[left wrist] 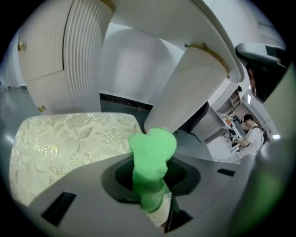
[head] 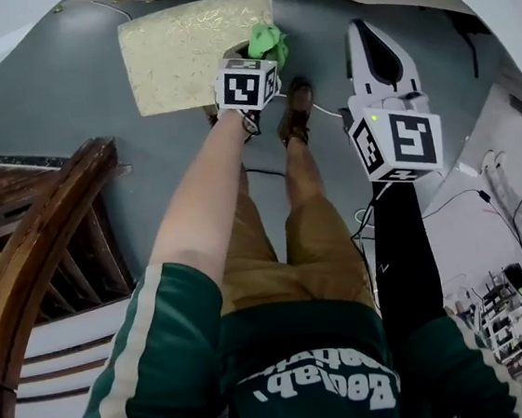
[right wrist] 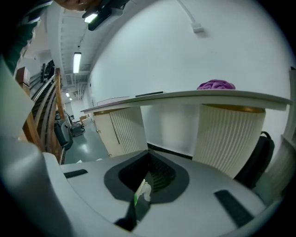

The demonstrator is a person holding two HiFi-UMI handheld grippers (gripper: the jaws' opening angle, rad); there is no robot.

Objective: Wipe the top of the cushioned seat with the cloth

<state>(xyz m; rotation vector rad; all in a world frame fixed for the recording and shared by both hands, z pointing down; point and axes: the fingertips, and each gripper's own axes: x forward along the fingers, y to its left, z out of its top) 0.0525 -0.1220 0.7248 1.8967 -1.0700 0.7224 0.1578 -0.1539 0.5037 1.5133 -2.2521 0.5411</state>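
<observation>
Grey floor [head: 61, 95] under white worktops. A pale gold floral seat [head: 189, 52] sits on the floor at the far side. The left hand-held gripper [head: 258, 58] is clamped on a bunched green cloth [head: 268, 39], which sits at the seat's right near corner. The right hand-held gripper [head: 371, 41] hangs to the right, off the seat, jaws together and holding nothing. A wooden chair [head: 49, 237] stands at near left. A purple bundle [right wrist: 216, 85] lies on a worktop [right wrist: 185, 96].
</observation>
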